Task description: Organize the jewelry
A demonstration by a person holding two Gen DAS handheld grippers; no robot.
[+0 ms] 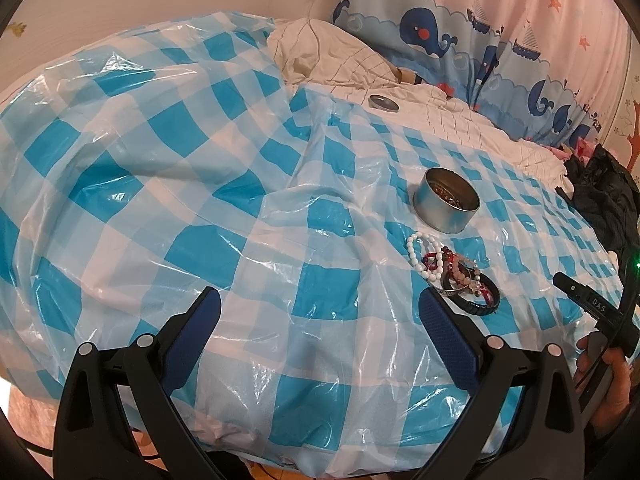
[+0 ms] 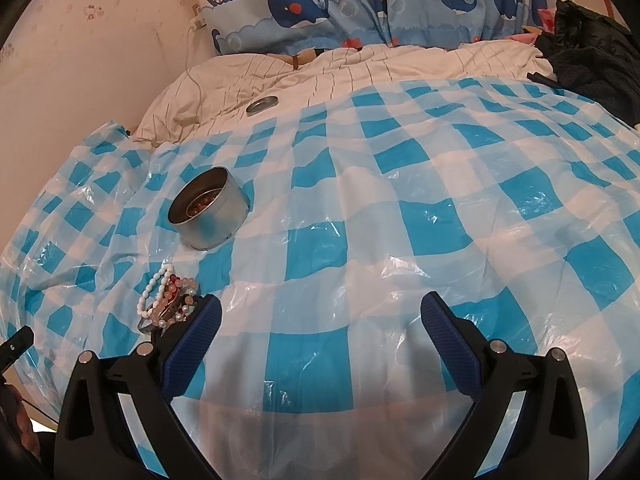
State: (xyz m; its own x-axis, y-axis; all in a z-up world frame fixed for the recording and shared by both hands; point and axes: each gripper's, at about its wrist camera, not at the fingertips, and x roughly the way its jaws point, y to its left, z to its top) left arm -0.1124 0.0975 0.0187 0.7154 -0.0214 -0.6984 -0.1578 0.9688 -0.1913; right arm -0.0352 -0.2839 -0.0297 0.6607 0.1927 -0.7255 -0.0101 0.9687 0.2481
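Plastic, slick and crinkled, in blue-and-white checks covers the bed (image 1: 160, 184) under both my grippers, and that sheet is my main worry. My left gripper (image 1: 320, 312) has its jaws spread wide and holds nothing; my right gripper (image 2: 320, 316) is spread just as wide and equally empty. The jewelry I am meant to sort lies in one tangled heap of bracelets (image 1: 452, 272), at about two o'clock from my left fingers and just beyond the tip of the right-hand one; seen from my right wrist the same heap sits at ten o'clock, touching or nearly touching my left-hand finger there. A white bead strand (image 1: 420, 256), pink and red beads, a metal bangle and a black band (image 1: 480, 300) overlap one another, so pinching one may well drag its neighbours along, or drop them short of the tin. The open round tin (image 1: 447, 200), already holding some beads, stands at twelve o'clock from the heap, near but apart; it rests on soft bedding and I judge a knock from a finger could tip it and spill the contents. Closing on the heap could also catch a fold of the film and tug everything askew. The tin's lid (image 1: 384, 103) lies well apart at the far edge of the sheet, on the striped quilt (image 2: 400, 68).
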